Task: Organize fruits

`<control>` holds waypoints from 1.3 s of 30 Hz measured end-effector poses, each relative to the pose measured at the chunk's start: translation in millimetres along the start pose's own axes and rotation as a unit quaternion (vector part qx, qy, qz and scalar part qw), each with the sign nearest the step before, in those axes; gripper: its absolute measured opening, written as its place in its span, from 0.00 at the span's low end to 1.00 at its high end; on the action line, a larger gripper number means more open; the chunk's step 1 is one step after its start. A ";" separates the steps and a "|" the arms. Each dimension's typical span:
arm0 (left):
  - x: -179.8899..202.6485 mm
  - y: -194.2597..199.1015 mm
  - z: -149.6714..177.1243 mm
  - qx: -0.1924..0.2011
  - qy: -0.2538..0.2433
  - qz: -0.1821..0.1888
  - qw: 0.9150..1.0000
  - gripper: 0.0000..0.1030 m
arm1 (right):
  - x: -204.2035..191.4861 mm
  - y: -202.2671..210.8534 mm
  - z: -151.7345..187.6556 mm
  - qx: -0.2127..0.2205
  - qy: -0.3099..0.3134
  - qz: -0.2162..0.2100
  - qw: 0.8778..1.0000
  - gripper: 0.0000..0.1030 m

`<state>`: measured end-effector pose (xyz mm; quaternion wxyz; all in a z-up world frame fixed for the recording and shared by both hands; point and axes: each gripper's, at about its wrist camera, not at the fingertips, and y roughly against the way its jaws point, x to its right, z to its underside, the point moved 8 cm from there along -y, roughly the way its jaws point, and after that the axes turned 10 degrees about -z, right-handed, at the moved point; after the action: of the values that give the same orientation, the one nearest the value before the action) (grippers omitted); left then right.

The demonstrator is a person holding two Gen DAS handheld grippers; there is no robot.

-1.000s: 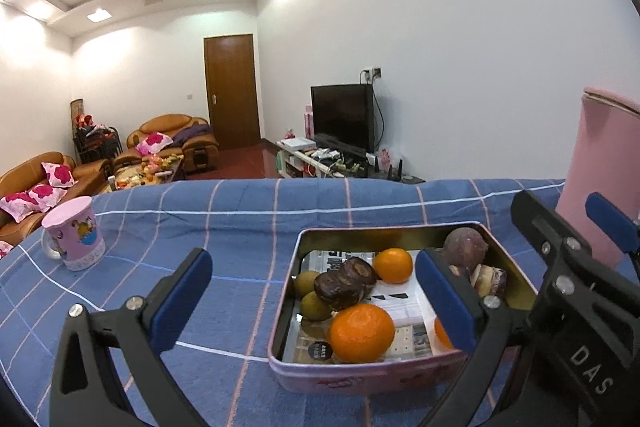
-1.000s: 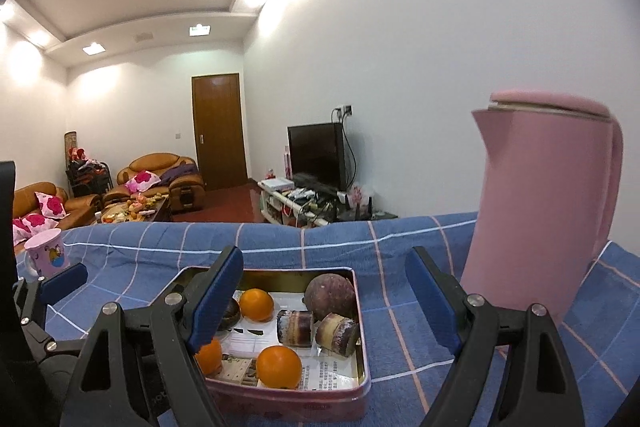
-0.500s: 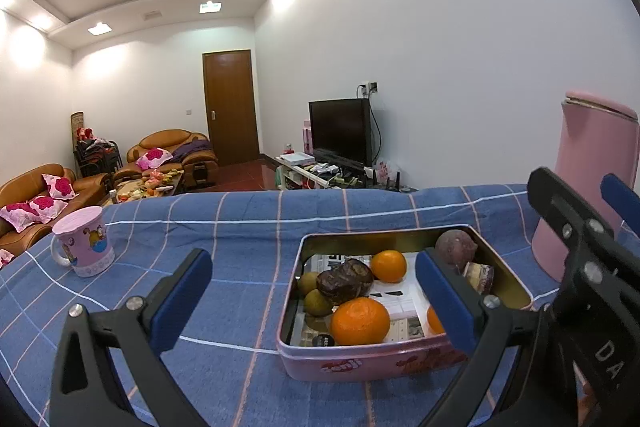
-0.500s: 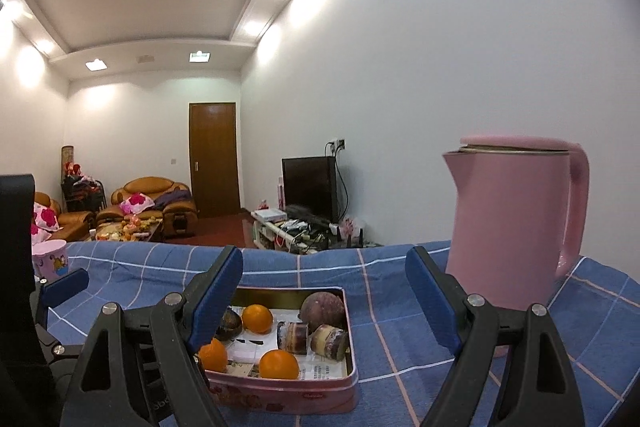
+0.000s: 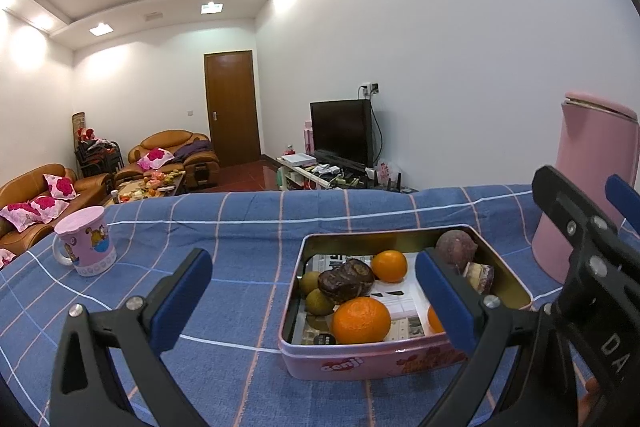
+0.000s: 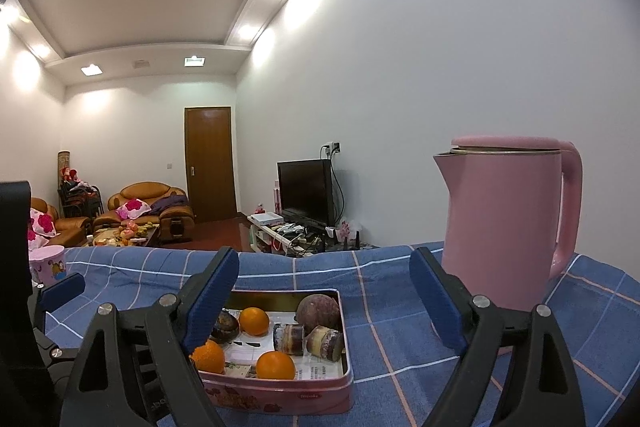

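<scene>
A pink tin [image 5: 360,363] stands on the blue checked cloth and holds several fruits. Among them are a large orange [image 5: 361,319], a smaller orange [image 5: 390,265], a round purple fruit [image 5: 456,246], greenish fruits [image 5: 318,301] and a dark wrinkled lump [image 5: 346,281]. My left gripper [image 5: 312,291] is open just short of the tin's near left corner, nothing between its pads. My right gripper [image 6: 324,295] hovers behind the tin [image 6: 280,393], its jaws opening and empty. Oranges [image 6: 275,365], the purple fruit [image 6: 319,310] and cut pieces [image 6: 325,342] lie below it.
A tall pink kettle [image 6: 508,227] stands on the cloth right of the tin, close to my right gripper's right finger. A pink mug [image 5: 84,243] sits far left. The table's far edge [image 5: 320,193] drops off to a living room beyond.
The right gripper has drawn back from the tin and tipped up to level, so the tin and kettle look smaller and lower. The left view has lifted slightly. No fruit has moved.
</scene>
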<state>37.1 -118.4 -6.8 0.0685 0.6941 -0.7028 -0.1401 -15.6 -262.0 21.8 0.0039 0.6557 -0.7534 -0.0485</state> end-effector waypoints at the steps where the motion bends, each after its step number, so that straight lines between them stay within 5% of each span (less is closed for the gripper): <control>1: -0.5 0.0 -0.1 0.000 0.000 0.000 1.000 1.00 | 0.0 0.0 0.1 0.000 0.000 0.000 1.000 0.86; 39: -2.9 -1.9 0.2 -0.001 0.001 -0.002 1.000 1.00 | 3.0 -0.6 0.7 -0.001 -0.003 0.005 1.000 0.86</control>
<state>39.0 -115.5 -7.3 0.0695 0.6953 -0.7014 -0.1403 -15.5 -265.0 20.9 0.0024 0.6517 -0.7567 -0.0514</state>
